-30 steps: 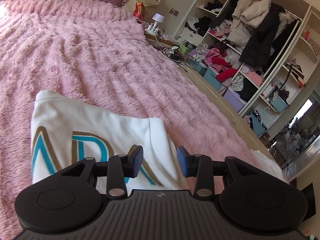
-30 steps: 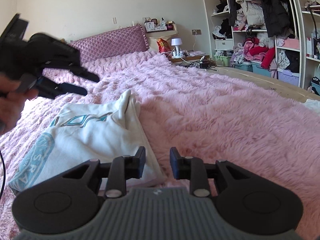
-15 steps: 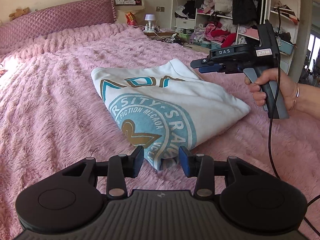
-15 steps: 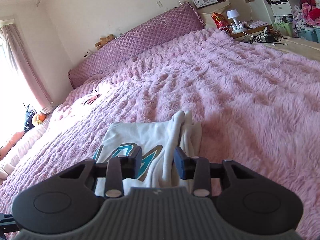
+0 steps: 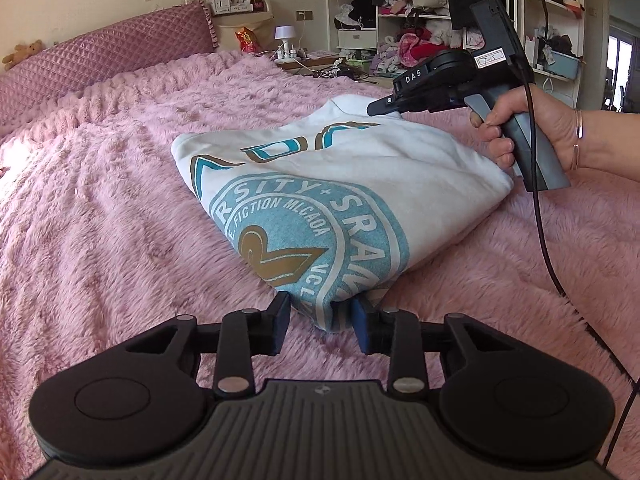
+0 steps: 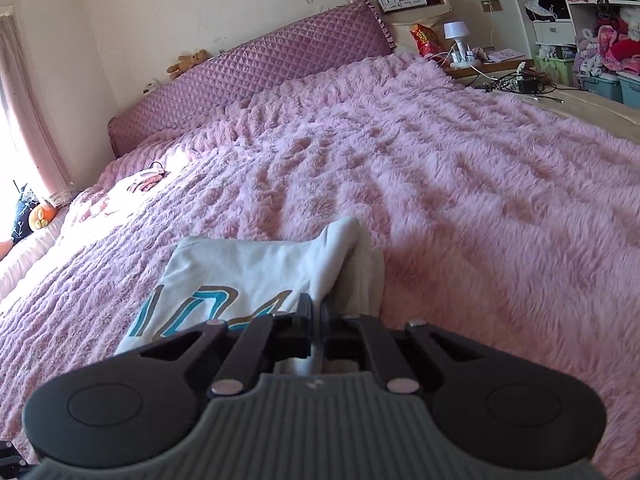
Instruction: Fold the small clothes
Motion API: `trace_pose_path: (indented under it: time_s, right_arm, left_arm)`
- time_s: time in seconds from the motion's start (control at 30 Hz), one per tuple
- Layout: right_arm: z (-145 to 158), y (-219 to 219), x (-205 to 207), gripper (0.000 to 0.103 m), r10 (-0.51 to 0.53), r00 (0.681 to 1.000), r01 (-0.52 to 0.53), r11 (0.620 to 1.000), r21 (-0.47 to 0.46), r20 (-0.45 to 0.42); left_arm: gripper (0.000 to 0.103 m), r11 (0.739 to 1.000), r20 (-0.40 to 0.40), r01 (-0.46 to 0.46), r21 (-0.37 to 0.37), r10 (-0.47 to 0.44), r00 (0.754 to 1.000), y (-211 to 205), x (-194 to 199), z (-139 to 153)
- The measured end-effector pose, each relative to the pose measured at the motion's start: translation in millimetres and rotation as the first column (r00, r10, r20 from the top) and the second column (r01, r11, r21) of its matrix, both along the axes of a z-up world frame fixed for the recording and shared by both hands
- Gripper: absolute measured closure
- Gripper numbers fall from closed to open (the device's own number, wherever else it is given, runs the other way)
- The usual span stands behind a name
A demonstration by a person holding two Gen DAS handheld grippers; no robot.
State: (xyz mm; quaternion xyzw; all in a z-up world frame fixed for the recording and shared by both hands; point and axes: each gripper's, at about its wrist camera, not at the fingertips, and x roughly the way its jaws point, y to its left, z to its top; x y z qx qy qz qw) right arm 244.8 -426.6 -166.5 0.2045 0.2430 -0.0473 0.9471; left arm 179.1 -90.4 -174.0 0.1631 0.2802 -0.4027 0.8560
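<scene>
Pink fluffy bedspread (image 5: 120,216); folded white shirt (image 5: 392,176), teal emblem.

Bed (image 5: 100,240): wide, covered edge to edge by a shaggy pink fleece blanket (image 6: 480,200), pile lying in wavy ridges. Quilted mauve headboard (image 6: 260,68) along the head edge; a small teddy bear (image 6: 188,62) sits on top of it.

On the blanket: one folded white sweatshirt (image 5: 380,172), teal and gold round emblem face up, lying near the foot edge, well apart from the headboard. A small pinkish item (image 6: 146,180) lies near the head edge, in a sunlit patch toward the window-side edge; too small to identify.
</scene>
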Motion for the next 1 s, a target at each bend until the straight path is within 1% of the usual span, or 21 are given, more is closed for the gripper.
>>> trace_pose_path:
  time_s: [0.03, 0.1, 0.13, 0.2, 0.27, 0.33, 0.37, 0.43, 0.47, 0.5, 0.6, 0.7, 0.8, 0.9, 0.97, 1.0]
  right_arm:
    - [4.2, -2.0, -1.0, 0.103, -0.007, 1.0, 0.007, 1.0, -0.006, 0.017]
    - [6.3, -6.1, 2.1, 0.103, -0.004, 1.0, 0.004, 1.0, -0.017, 0.011]
    - [1.7, -7.2, 7.1, 0.103, -0.006, 1.0, 0.006, 1.0, -0.028, -0.019]
    - [-14.5, -6.6, 15.4, 0.103, -0.003, 0.997, -0.004, 0.997, -0.083, -0.08]
    - [-30.0, -9.0, 17.7, 0.103, -0.002, 0.996, -0.005, 0.997, -0.071, -0.095]
    - [-34.5, -13.6, 16.1, 0.103, -0.004, 0.996, 0.0, 0.999, -0.045, -0.086]
    - [-33.5, -17.0, 13.1, 0.101, -0.006, 0.997, 0.005, 1.0, -0.012, -0.079]
    - [-25.7, -24.3, -0.7, 0.083, -0.023, 0.999, 0.025, 0.998, 0.051, -0.042]
    - [-20.3, -26.8, -10.6, 0.08, -0.02, 1.0, 0.022, 0.997, 0.074, -0.023]
    - [-13.1, -28.0, -24.8, 0.081, 0.002, 1.0, -0.002, 0.996, 0.092, 0.006]
    - [0.1, -23.8, -69.7, 0.081, 0.044, 0.999, -0.045, 0.996, 0.081, 0.018]
    - [-1.5, -19.4, -109.1, 0.079, 0.063, 0.998, -0.062, 0.994, 0.092, -0.012]
    - [-14.9, -16.7, -127.7, 0.079, 0.087, 0.995, -0.08, 0.988, 0.131, -0.049]
    - [-26.6, -9.0, -127.7, 0.063, 0.106, 0.992, -0.094, 0.984, 0.149, -0.075]
    - [-30.9, -5.1, -125.5, 0.093, 0.108, 0.992, -0.096, 0.982, 0.164, -0.066]
    - [-30.4, -2.5, -123.7, 0.1, 0.107, 0.992, -0.097, 0.983, 0.159, -0.06]
  left_arm:
    - [0.074, 1.0, -0.005, -0.005, -0.01, 0.005, 1.0, 0.1, 0.3, 0.7]
    - [0.076, 1.0, -0.005, -0.014, -0.022, 0.014, 1.0, 0.1, -0.3, 1.5]
    - [0.078, 1.0, 0.0, -0.017, -0.013, 0.017, 1.0, -1.6, -1.0, 0.7]
    - [0.082, 1.0, 0.002, -0.018, 0.004, 0.018, 1.0, -5.0, -2.0, -1.6]
    - [0.083, 0.999, 0.004, -0.018, 0.03, 0.018, 1.0, -9.3, -2.6, -3.0]
    - [0.083, 0.999, 0.018, -0.013, 0.052, 0.012, 1.0, -12.9, -4.5, -3.2]
    - [0.083, 0.998, 0.017, -0.012, 0.06, 0.011, 1.0, -13.9, -4.6, -2.9]
    - [0.083, 0.998, 0.01, -0.016, 0.059, 0.016, 1.0, -13.7, -3.8, -2.1]
    - [0.083, 0.998, 0.005, -0.017, 0.056, 0.017, 1.0, -12.9, -3.4, -1.7]
    - [0.083, 0.998, 0.004, -0.018, 0.054, 0.018, 1.0, -12.2, -3.5, -1.3]
    - [0.083, 0.998, 0.008, -0.026, 0.056, 0.025, 1.0, -12.9, -5.6, -1.7]
    - [0.083, 0.997, 0.007, -0.04, 0.062, 0.039, 0.999, -15.8, -7.4, -2.0]
    - [0.083, 0.996, -0.001, -0.054, 0.066, 0.054, 0.999, -17.4, -7.8, -1.8]
    - [0.083, 0.994, 0.011, -0.058, 0.088, 0.057, 0.998, -20.9, -8.4, -1.3]
    - [0.083, 0.992, 0.027, -0.059, 0.107, 0.057, 0.998, -23.9, -10.2, -0.9]
    - [0.083, 0.991, 0.037, -0.061, 0.118, 0.057, 0.998, -25.5, -11.4, -0.5]
